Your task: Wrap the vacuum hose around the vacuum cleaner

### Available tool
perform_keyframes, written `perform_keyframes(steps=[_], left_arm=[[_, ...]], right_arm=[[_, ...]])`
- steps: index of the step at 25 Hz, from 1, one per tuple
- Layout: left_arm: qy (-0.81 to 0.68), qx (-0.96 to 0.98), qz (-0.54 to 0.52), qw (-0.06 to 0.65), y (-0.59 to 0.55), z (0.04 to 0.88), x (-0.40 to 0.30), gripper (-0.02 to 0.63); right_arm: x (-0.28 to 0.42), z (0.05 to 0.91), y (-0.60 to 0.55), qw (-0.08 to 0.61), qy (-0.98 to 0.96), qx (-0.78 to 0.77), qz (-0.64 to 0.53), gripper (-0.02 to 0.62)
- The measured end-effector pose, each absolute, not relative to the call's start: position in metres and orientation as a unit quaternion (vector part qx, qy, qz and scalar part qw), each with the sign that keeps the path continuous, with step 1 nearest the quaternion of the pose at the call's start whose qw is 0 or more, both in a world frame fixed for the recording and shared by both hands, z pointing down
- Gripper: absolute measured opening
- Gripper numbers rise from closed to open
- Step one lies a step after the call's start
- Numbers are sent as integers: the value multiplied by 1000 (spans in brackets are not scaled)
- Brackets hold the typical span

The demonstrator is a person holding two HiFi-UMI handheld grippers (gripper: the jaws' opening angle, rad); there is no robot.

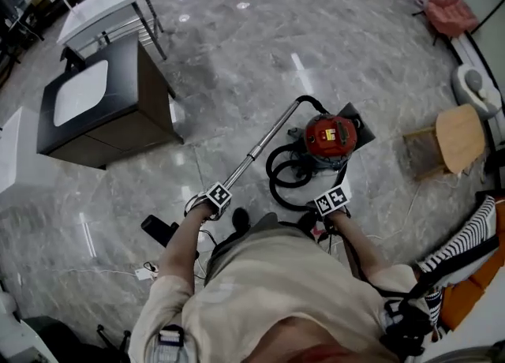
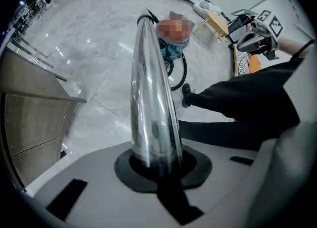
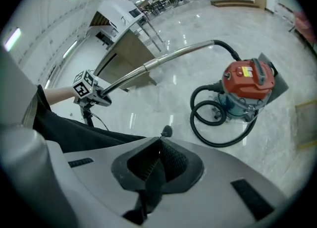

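Left gripper (image 1: 215,198) clamped on the wand (image 1: 260,148), right gripper (image 1: 332,201) closed empty, we judge the wrap barely begun; next we must loop the hose (image 3: 214,144) round the vacuum (image 1: 331,136).

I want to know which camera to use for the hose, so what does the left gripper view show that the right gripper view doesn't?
Only the left gripper view: the left gripper shut on the metal tube, seen close up along its length. Only the right gripper view: the right gripper shut and empty, and the whole red vacuum cleaner with its black hose looped on the floor. Both: the tube, the marble floor, the person's dark trousers, and part of the vacuum.
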State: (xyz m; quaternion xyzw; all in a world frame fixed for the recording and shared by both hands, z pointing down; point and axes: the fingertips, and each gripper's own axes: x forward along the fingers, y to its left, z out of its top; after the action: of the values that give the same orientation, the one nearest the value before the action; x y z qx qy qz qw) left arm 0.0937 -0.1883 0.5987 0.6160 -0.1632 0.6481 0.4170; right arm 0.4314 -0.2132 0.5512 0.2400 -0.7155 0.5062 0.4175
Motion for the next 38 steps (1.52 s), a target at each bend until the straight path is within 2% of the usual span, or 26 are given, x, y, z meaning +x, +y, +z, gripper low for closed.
perform_keyframes(steps=[3,9,13,16,22,27,38], left_arm=[[-158,628,637,418,-207,595,94,29],[-135,636,634,419,-217,622,73,29],[-139,631,633,426,-220,621,62,29],[-146,627,627,438,-213,631,61,29],[-138,611,629,461,-203,619,69,29],[-139,608,652,432,-227,615,81,29],[-142,593,681,406,-271,638,28,29]], right_arm=[[390,531,-218,423,-733,232,479,6],[337,499,-227,380,-734,252,504,6],[325,509,-236,423,-729,236,484,6],[335,517,-236,461,-729,219,456,6],[372,542,-213,426,-714,222,510,6],[409,567,-204,417,-694,225,542,6],[392,577,-252,486,-688,194,504,6]])
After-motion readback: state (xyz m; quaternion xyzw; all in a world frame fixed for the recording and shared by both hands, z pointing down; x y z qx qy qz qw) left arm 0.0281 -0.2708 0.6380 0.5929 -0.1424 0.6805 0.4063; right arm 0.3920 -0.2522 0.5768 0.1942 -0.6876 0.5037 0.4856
